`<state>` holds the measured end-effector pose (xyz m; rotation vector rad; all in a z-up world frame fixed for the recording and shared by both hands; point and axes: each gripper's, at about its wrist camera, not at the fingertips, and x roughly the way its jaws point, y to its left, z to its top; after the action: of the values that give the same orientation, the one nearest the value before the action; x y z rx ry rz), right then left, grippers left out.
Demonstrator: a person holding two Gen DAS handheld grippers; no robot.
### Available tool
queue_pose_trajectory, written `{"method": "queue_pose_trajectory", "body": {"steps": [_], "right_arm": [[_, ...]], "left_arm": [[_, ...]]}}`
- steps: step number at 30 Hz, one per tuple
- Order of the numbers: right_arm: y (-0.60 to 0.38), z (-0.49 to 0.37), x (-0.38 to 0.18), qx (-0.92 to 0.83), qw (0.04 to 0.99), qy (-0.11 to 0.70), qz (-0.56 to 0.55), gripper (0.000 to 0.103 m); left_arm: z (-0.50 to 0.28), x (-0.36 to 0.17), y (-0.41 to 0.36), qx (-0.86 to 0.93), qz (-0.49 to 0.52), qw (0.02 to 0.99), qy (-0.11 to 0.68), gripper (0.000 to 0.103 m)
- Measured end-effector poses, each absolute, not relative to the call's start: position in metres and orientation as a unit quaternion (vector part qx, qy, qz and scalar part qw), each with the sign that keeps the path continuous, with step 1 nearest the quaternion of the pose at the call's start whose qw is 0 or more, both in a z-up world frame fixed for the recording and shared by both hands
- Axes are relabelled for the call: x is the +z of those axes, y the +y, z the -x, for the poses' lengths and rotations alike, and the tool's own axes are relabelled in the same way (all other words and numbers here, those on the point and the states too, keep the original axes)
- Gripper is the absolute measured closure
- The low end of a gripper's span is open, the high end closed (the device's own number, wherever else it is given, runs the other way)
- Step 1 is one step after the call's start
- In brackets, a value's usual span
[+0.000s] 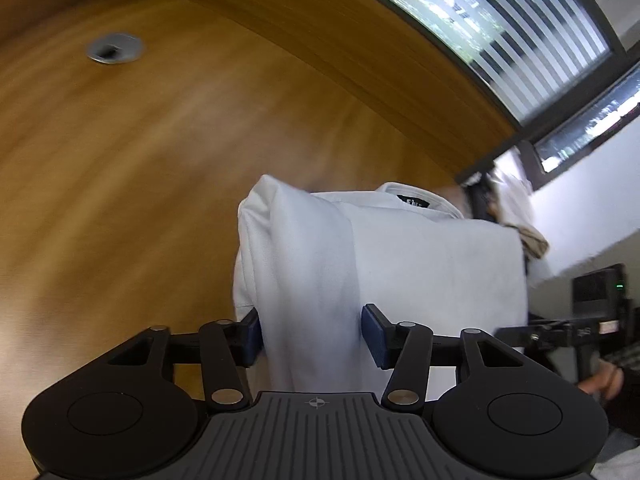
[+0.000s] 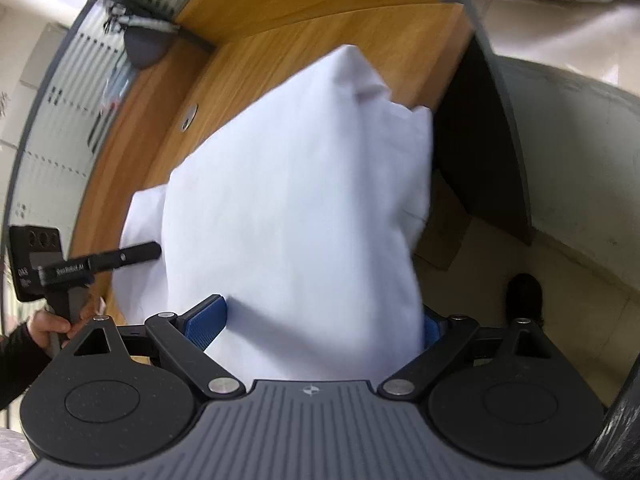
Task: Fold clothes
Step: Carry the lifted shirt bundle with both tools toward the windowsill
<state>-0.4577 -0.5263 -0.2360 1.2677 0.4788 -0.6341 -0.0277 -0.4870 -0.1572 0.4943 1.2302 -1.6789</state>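
Close to you, the left gripper [image 1: 314, 336] stands about half spread. A folded band of the white shirt [image 1: 420, 260] fills the gap between its blue pads [image 1: 376, 338]; whether they really pinch it, I cannot tell. The right gripper [image 2: 320, 320] is spread wide, and the cloth lies between its pads without a clear squeeze.

Both grippers are at the near end of the shirt, side by side, neither one clearly nearer. From there its long axis runs straight away from you to the collar with the small black label [image 1: 408, 202]. I judge that the next fold has to travel along this line, from the near end toward the collar.

The cloth is thin, smooth and limp, with soft rounded folds. It lies on the wooden surface [image 1: 140, 160], which is glossy and has a fine grain. Further out there is a round metal grommet [image 1: 114, 48].
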Motion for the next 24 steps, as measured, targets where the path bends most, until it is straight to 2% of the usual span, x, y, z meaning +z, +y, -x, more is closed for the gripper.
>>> {"method": "queue_pose_trajectory", "body": {"steps": [1, 3, 5, 6, 7, 8, 10, 14, 24], "right_arm": [[-0.527, 0.464, -0.241, -0.285, 0.731, 0.208, -0.584, 0.007], [-0.526, 0.476, -0.248, -0.279, 0.731, 0.184, -0.595, 0.014], [-0.523, 0.483, -0.244, -0.285, 0.736, 0.170, -0.590, 0.032], [-0.521, 0.485, -0.241, -0.289, 0.738, 0.164, -0.587, 0.038], [-0.519, 0.488, -0.237, -0.294, 0.739, 0.157, -0.585, 0.050], [-0.516, 0.494, -0.231, -0.299, 0.738, 0.147, -0.587, 0.063], [-0.510, 0.508, -0.218, -0.305, 0.738, 0.124, -0.588, 0.073], [-0.496, 0.528, -0.183, -0.333, 0.739, 0.108, -0.576, 0.078], [-0.441, 0.637, -0.126, -0.457, 0.662, 0.046, -0.592, 0.078]], "left_arm": [[0.033, -0.158, -0.489, -0.687, -0.201, 0.479, 0.508, 0.040], [0.042, -0.159, -0.492, -0.683, -0.199, 0.482, 0.511, 0.039], [0.048, -0.157, -0.493, -0.686, -0.194, 0.484, 0.508, 0.053], [0.049, -0.153, -0.493, -0.685, -0.185, 0.486, 0.510, 0.070], [0.050, -0.149, -0.492, -0.684, -0.174, 0.489, 0.513, 0.078], [0.052, -0.144, -0.491, -0.682, -0.169, 0.495, 0.511, 0.079], [0.064, -0.132, -0.492, -0.687, -0.174, 0.499, 0.498, 0.082], [0.109, -0.111, -0.507, -0.717, -0.199, 0.478, 0.467, 0.083], [0.270, -0.080, -0.570, -0.806, -0.304, 0.342, 0.377, 0.083]]}}
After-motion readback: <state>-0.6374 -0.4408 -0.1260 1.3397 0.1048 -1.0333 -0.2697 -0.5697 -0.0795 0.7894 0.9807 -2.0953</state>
